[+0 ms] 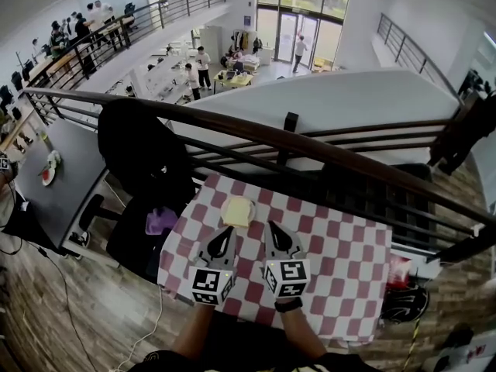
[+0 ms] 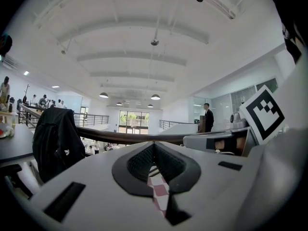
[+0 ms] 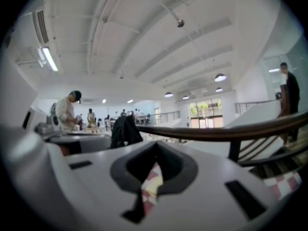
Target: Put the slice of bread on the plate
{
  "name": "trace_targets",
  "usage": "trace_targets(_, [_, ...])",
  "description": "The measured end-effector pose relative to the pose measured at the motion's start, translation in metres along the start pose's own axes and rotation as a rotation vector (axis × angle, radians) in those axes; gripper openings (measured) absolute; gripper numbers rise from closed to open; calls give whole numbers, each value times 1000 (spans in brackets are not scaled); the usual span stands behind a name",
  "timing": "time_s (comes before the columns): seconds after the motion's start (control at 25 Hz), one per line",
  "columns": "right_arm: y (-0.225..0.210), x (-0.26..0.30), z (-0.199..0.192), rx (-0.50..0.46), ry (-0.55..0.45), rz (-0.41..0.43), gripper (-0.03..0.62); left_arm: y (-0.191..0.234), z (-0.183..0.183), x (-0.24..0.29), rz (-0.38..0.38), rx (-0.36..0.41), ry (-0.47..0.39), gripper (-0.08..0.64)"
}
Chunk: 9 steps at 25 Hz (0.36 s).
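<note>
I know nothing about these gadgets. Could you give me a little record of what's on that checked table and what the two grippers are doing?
table: red and white checked cloth, railing behind it
bread: pale slice of bread at the far side of the cloth
left gripper: jaws together, empty, over the cloth on the near side of the bread
right gripper: jaws together, empty, beside the left one
other: purple thing at the table's left edge
</note>
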State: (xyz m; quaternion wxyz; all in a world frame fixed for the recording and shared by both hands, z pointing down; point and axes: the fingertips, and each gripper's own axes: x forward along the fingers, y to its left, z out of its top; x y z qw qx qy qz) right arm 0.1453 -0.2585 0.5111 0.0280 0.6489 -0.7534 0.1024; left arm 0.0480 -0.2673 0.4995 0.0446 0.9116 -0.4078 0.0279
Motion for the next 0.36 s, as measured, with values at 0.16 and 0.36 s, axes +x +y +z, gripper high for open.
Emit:
trace_targets(0.16, [2, 0, -2, -3, 7, 9, 15, -2, -2, -1, 1, 2, 4, 20])
trace_targets(0.36, [0, -5, -4, 23, 19, 3, 15, -11, -13, -3, -15, -14, 34, 20])
